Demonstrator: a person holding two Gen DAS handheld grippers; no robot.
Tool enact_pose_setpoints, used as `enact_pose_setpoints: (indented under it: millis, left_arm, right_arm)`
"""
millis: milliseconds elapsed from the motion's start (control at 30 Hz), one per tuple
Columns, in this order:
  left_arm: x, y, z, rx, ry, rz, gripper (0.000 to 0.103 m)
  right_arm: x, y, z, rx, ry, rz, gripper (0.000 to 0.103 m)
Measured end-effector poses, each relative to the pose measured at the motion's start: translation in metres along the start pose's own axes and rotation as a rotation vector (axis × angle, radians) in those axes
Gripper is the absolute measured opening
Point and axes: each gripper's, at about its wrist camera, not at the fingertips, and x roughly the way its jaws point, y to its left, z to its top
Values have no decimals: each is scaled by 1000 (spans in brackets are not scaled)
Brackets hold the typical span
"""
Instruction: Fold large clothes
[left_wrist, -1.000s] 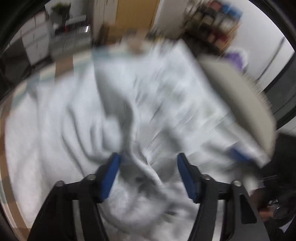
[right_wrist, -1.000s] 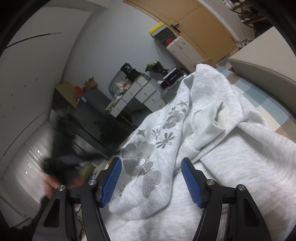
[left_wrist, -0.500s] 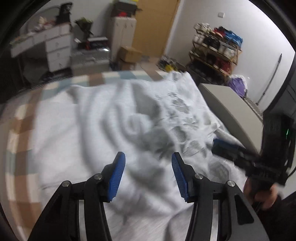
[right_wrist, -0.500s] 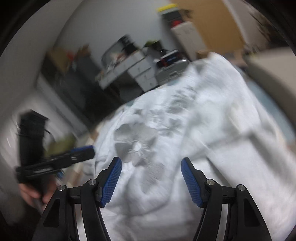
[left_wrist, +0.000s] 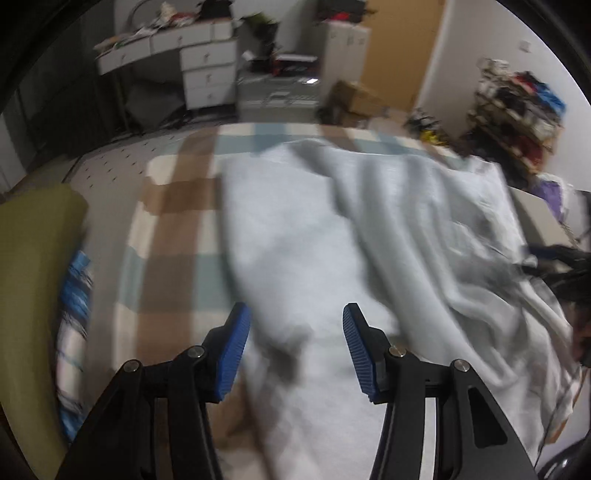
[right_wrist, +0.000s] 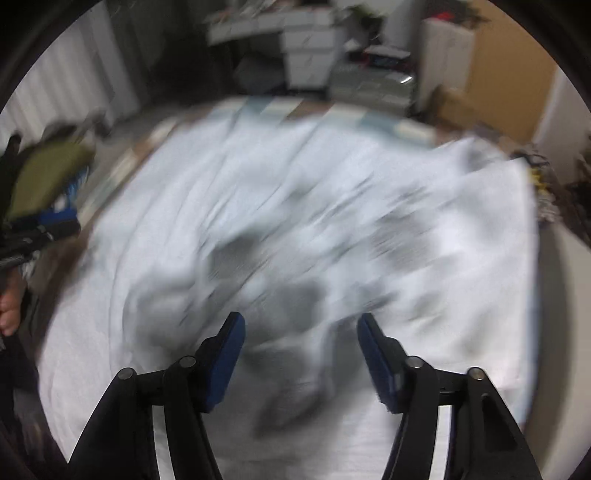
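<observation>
I am looking down past both grippers at the sweatshirt (left_wrist: 314, 229), which is lying spread across the checked blanket (left_wrist: 173, 236) ahead of and under both sets of jaws.

Left of my left gripper (left_wrist: 295, 345) an olive cushion (left_wrist: 33, 277) is sitting beside a blue-and-white striped cloth (left_wrist: 74, 295), well clear of the jaws. Straight ahead, beyond the blanket's far edge, white drawers (left_wrist: 207, 74) and a cardboard box (left_wrist: 351, 96) are standing against the wall, and far right a shoe rack (left_wrist: 517, 103) is filling the corner. Nothing is standing between the jaws and the fabric. The left jaws are standing apart and empty, with the cloth below them.

My right gripper (right_wrist: 299, 354) is hanging over the blurred grey flower print (right_wrist: 280, 280); its jaws are released and have just been opening wider, with nothing gripped between them. At the left edge my other hand (right_wrist: 9, 306) is showing.

A second ago a bunched fold was rising between each pair of jaws; now the sweatshirt is lying flatter and both views are looking down from farther back.
</observation>
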Motion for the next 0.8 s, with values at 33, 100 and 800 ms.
enact_pose_setpoints:
  millis: [33,100,800]
  left_arm:
    - [8,7,7,-6,26,17,47]
    - [29,14,20,-17,77,-5,47]
    - [128,-26,91,245,288,124,11]
  right_arm:
    - [-7,-18,7,35,-24,-49,81]
    - [-7,-52,21,88,-23,-165,83]
    - [82,-127,49,23,158,-174,40]
